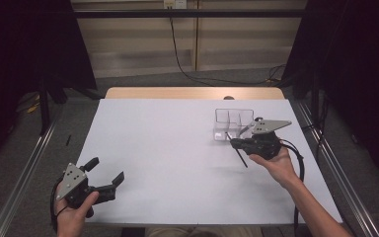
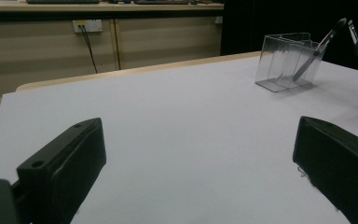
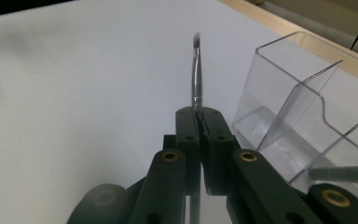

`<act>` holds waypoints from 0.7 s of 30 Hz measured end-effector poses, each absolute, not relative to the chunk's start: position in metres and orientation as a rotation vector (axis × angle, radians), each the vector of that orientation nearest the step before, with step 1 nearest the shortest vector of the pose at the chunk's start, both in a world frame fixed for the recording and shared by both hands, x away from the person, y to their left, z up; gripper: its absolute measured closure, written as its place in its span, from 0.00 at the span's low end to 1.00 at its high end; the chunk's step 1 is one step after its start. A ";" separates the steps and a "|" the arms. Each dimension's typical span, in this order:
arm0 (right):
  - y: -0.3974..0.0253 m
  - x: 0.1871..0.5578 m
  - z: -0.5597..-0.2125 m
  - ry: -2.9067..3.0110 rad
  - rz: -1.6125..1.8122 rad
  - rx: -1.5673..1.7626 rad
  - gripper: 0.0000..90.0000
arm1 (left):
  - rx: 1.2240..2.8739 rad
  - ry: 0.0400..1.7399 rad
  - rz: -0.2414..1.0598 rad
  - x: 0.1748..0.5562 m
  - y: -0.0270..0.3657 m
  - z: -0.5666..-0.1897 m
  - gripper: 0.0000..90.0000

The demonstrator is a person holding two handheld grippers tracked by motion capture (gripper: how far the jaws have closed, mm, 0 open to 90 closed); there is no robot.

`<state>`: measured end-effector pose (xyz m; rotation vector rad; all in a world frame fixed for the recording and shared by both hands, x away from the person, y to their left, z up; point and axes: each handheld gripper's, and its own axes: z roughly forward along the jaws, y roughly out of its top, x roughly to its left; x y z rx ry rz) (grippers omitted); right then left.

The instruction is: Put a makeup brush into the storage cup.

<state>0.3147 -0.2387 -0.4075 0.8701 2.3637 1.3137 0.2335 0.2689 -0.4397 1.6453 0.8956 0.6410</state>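
Note:
A clear plastic organizer (image 1: 233,118) with several compartments stands on the white table (image 1: 168,148) at the back right. A slim brush (image 2: 317,51) leans inside it, bristles up. My right gripper (image 1: 234,142) hovers just in front of the organizer, shut on a second thin brush (image 1: 242,158). In the right gripper view that brush (image 3: 196,70) sticks out beyond the closed jaws of the right gripper (image 3: 199,114), bristle tip forward, beside the organizer (image 3: 298,107). My left gripper (image 1: 107,169) rests open near the table's front left corner, nothing between its jaws.
The table's wooden far edge (image 1: 192,92) meets a gap before a back wall with a dangling black cable (image 1: 177,54). Metal rails (image 1: 24,173) run along both sides of the table. In the left gripper view the organizer (image 2: 284,60) stands far right.

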 end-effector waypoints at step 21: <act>-0.252 0.320 -0.386 2.077 1.526 0.916 0.96 | 1.648 0.886 0.636 0.232 0.268 -0.439 0.03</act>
